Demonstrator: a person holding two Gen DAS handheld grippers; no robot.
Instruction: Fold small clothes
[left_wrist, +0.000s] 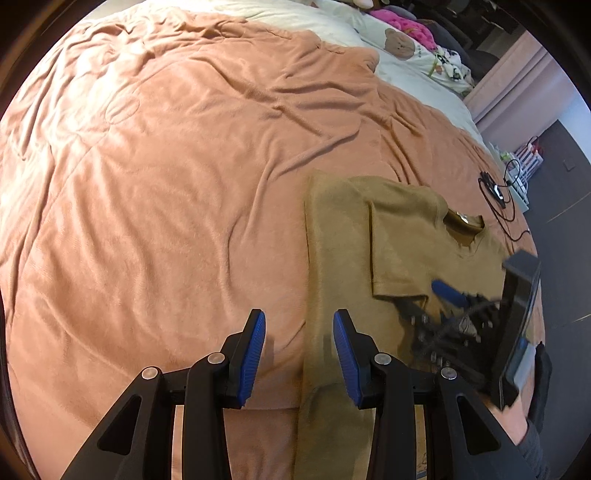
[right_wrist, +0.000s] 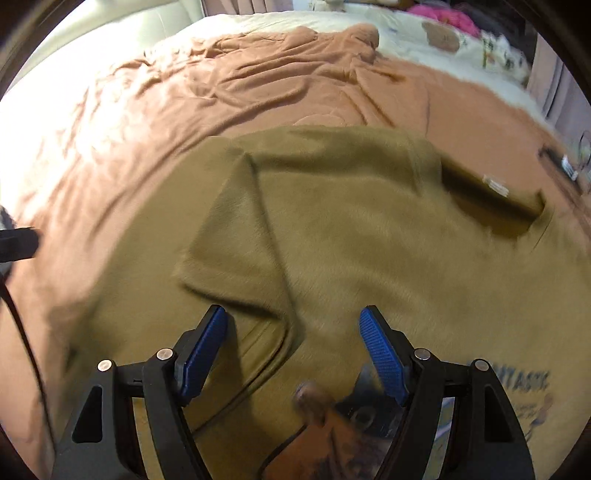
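Peach blanket (left_wrist: 166, 184) covers the bed; my olive T-shirt (left_wrist: 369, 258) lies flat on it. Left claw (left_wrist: 299, 350) gapes empty over its side edge, right claw (right_wrist: 293, 354) wide over the folded sleeve.

Two wrist views steeply down, close over one shared olive shirt (left_wrist: 369, 258) on the bed (left_wrist: 166, 184).

Bed (left_wrist: 424, 74) w/ rumpled peach blanket (left_wrist: 166, 166); on it olive t-shirt (left_wrist: 399, 236), black cable (left_wrist: 498, 199).
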